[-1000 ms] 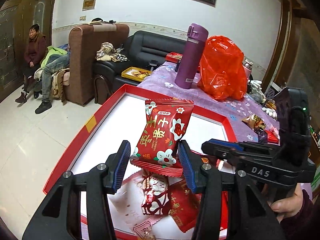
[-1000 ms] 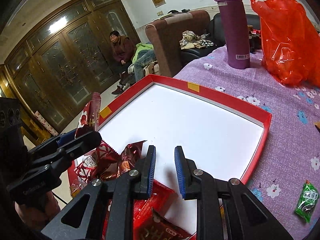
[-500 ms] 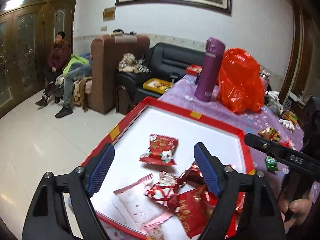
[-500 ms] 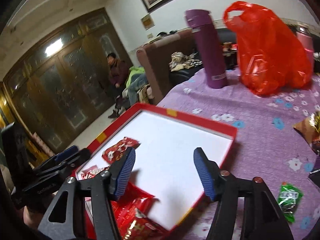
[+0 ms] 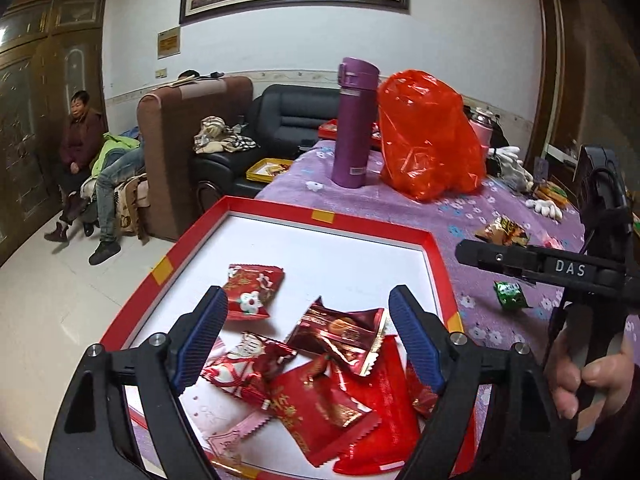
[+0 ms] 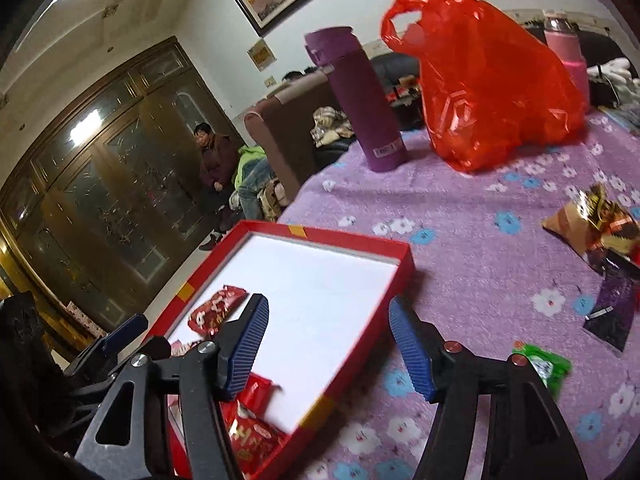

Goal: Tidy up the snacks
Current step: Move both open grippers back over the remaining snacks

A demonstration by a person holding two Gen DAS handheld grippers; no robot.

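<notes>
1. Step in hand looks like the gap between two pickups: the left gripper (image 5: 308, 338) hangs over the near end of the red tray (image 5: 434, 248), fingers wide apart and empty. Both sets of jaws have just been opening, nothing between either pair.
2. Just past the left fingertip lies the flowered red packet (image 5: 253, 292), flat on the white tray floor. Between and under the fingers sits a heap of crinkly foil wrappers (image 5: 340, 330), glossy, zigzag-edged, overlapping.
3. The right gripper (image 6: 328, 346) has its fingers apart too, empty, straddling the tray's right wall.
4. Right of the right finger, on the purple flowered cloth (image 6: 460, 264), the small green packet (image 6: 546, 366) lies nearest. It's probably the next target, so that hand needs to swing right and drop down over it.
5. Further beyond: a gold-brown pouch (image 6: 588, 220) and a dark purple wrapper (image 6: 612, 312), both loose and crumpled.
</notes>
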